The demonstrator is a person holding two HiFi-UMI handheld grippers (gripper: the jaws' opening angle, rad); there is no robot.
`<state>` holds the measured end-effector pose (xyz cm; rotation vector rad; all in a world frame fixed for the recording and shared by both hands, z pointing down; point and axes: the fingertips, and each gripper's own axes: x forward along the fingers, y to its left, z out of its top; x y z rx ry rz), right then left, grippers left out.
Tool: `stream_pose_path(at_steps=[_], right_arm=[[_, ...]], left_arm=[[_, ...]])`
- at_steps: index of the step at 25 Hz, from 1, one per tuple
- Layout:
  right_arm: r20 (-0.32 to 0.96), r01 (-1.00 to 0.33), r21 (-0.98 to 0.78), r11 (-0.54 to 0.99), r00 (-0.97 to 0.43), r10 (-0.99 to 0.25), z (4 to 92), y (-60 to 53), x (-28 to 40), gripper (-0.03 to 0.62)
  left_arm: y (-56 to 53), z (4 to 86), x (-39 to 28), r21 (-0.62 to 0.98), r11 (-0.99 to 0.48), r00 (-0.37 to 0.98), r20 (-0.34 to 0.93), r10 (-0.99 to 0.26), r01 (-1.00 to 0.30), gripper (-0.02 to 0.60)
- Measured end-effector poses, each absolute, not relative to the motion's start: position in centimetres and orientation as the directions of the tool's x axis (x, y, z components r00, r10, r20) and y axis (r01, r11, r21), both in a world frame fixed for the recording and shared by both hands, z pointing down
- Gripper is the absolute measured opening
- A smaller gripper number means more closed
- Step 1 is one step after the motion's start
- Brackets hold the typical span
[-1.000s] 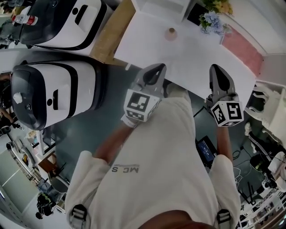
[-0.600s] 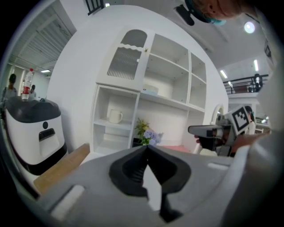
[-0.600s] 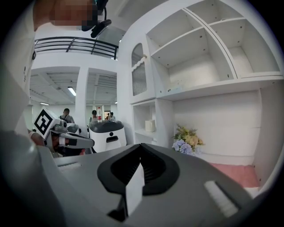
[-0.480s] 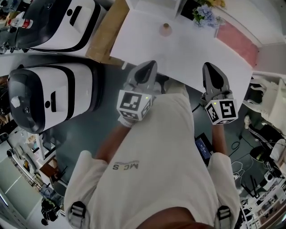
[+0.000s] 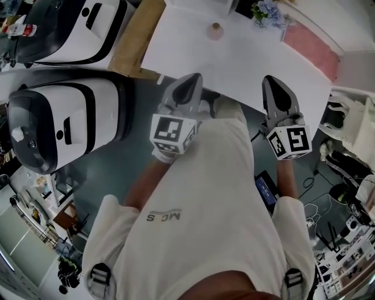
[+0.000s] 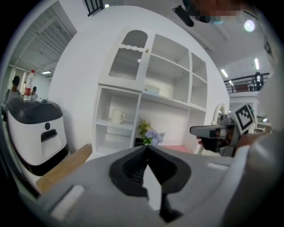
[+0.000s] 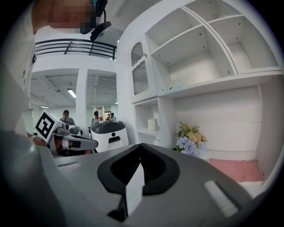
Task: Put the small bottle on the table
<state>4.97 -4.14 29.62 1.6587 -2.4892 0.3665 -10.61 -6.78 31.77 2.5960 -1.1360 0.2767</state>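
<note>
White table (image 5: 252, 64) fills the top of the head view, and a white shelf unit (image 6: 168, 66) rises behind it. On it the small bottle (image 5: 215, 30) stands near the far edge, left of the flower bunch (image 5: 268, 10) and well apart from both grippers. At the table's near edge the left gripper (image 5: 190, 85) and the right gripper (image 5: 272, 87) are held side by side, each with its jaws pressed together and nothing between them. Two white-and-black machines (image 5: 58, 126) stand on the floor left of the table.
</note>
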Motion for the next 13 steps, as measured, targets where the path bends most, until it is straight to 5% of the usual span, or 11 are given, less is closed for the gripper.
stream_pose_path(at_steps=[13], right_arm=[[0.247,-0.918,-0.122,0.378,-0.397,-0.884,30.0,-4.0,3.4,-0.012]], left_arm=[[-7.4,31.8,-11.5,0.175,-0.660,0.680,0.281,-0.677,-0.730,0.000]])
